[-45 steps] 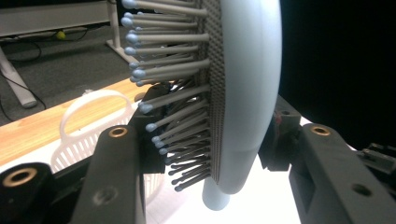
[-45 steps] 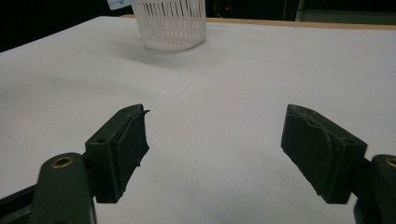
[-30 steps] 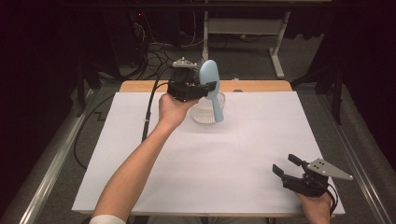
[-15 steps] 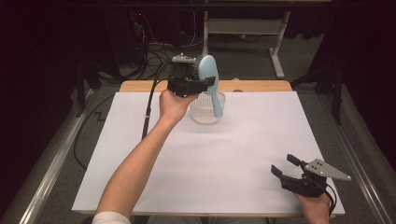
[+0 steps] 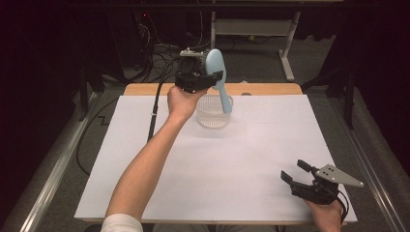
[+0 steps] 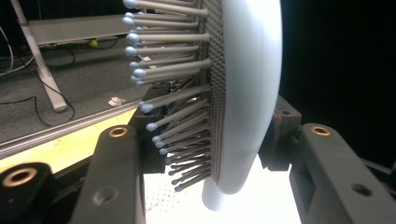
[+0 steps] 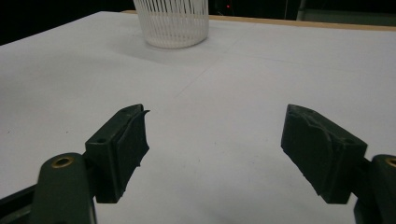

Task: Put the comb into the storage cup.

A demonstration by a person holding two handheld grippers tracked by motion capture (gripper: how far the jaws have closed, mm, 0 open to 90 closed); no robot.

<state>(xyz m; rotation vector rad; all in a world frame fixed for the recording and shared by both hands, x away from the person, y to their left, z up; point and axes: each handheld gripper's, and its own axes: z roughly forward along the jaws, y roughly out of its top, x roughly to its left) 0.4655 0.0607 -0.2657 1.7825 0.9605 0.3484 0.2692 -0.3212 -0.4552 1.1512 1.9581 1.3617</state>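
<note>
Left gripper (image 5: 212,77) is clamped on the light blue hairbrush (image 5: 217,72), handle hanging above the white basket (image 5: 214,112). I should lower it slowly and straight, handle first, so the basket does not tip. Right gripper (image 5: 296,171) rests apart.

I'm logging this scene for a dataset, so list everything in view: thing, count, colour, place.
hairbrush: 1, light blue with grey bristles, held handle-down above the basket at the far side of the table
basket: 1, clear or white slatted plastic, on the white sheet near the far edge
white sheet: 1, white, covering most of the table
table: 1, wood-coloured strip showing at the far edge
cables: several, dark, on the floor beyond the table
frame leg: 1, pale grey, on the floor at the back
left gripper: 1, black, raised, jaws closed on the hairbrush
right gripper: 1, black, near right corner, jaws apart and holding nothing
</note>
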